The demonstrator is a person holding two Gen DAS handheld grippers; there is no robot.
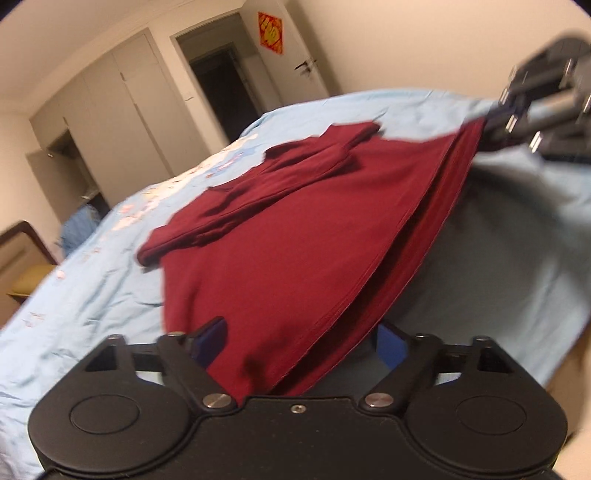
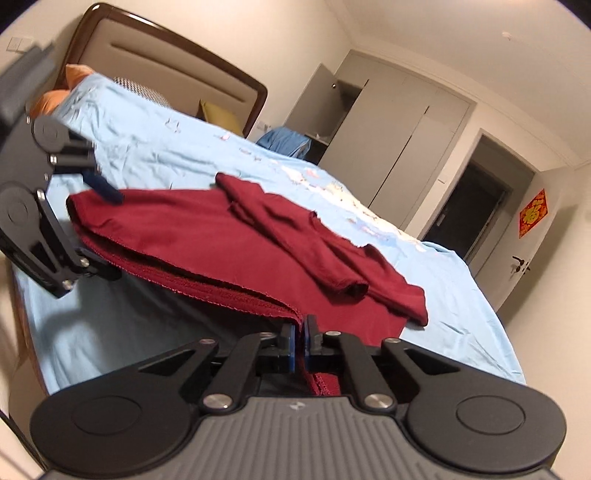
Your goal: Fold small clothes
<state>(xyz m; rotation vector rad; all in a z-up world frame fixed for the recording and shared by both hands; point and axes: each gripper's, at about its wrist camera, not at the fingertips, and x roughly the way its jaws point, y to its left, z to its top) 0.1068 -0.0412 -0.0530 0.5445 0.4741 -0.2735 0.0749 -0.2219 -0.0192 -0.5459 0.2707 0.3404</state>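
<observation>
Right hand-held gripper [image 2: 300,334] is clamped on a hem corner of the dark red garment [image 2: 207,236], blue pads pressed together with only fabric between them. Left hand-held gripper [image 1: 301,341] has its fingers spread wide, yet the garment's other hem corner lies between them and drapes over the gripper body; the right wrist view shows one blue finger [image 2: 105,188] on top of the cloth, and the other is hidden under the fabric, so whether it actually pinches the cloth I cannot tell. Hem edge is raised off the bed [image 2: 155,155], stretched between the two grippers, with shadow on the light blue sheet beneath. Far part of the garment lies on the bed, both sleeves [image 1: 229,206] folded across the body. Headboard [image 2: 177,62] and an orange pillow [image 2: 48,99] sit at the bed's far end. Wardrobe doors [image 1: 122,114] and a red door hanging [image 1: 270,32] are in the background. Motion blur on both views.
</observation>
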